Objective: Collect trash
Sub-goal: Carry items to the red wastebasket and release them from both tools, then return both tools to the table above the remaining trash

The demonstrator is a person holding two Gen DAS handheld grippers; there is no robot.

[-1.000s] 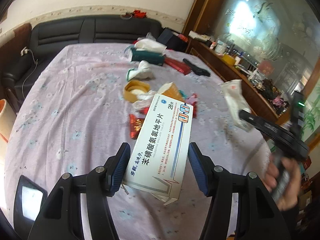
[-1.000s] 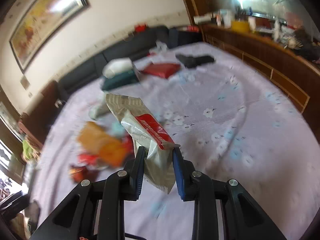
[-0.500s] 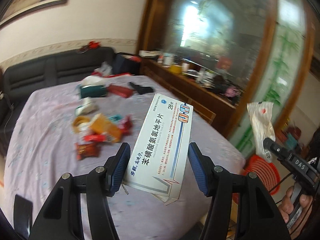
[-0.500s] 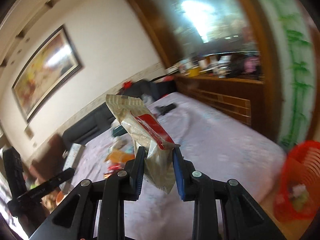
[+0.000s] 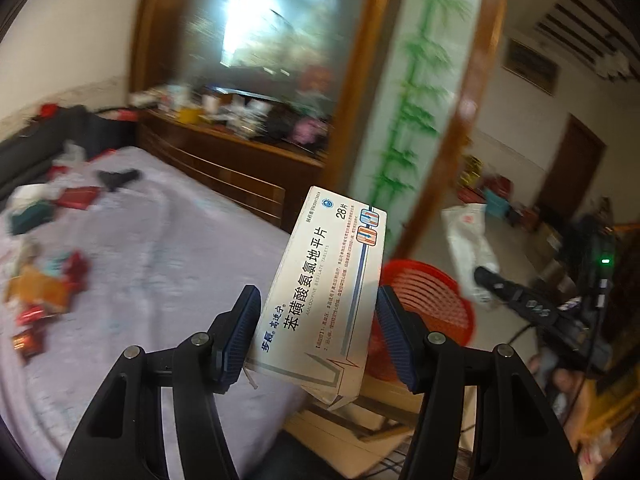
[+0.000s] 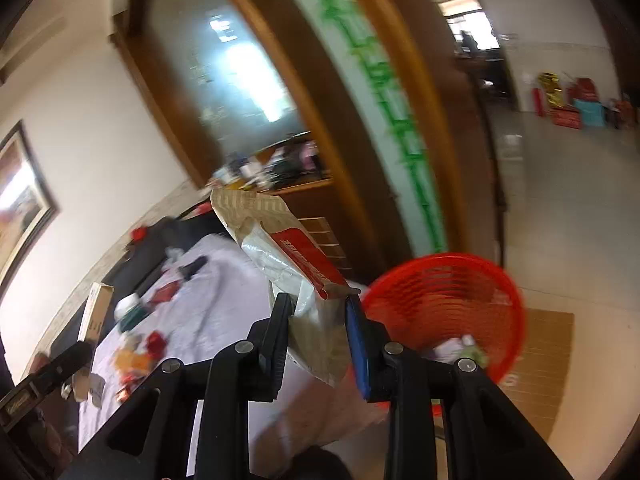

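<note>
We hold a white pill box [image 5: 326, 300] in our left gripper [image 5: 316, 334], its two blue-padded fingers [image 5: 239, 336] closed against the box's long sides. The box sticks up and away from us, tilted to the right, its printed face toward the camera and its lower flap hanging loose below the pads. In the right wrist view the same box [image 6: 96, 310] shows small at the far left, edge-on above the table.

Our right gripper [image 6: 318, 334] is clamped on a crumpled paper wrapper [image 6: 288, 264] with a red band; the wrapper rises between the narrowly spaced fingers and leans left. From the left camera that wrapper [image 5: 468, 248] shows as a pale, blurred shape at the tip of the right gripper [image 5: 486, 276].

A red basket [image 6: 448, 300] stands on the floor just right of the right gripper, with a few scraps inside. In the left view the basket [image 5: 432, 300] lies behind and to the right of the box.

To the left is a table [image 5: 160, 272] under a pale floral cloth, with a blurred scatter of red and orange wrappers [image 5: 44, 292] near its left edge. A dark wooden cabinet [image 5: 224, 164] runs behind the table.
</note>
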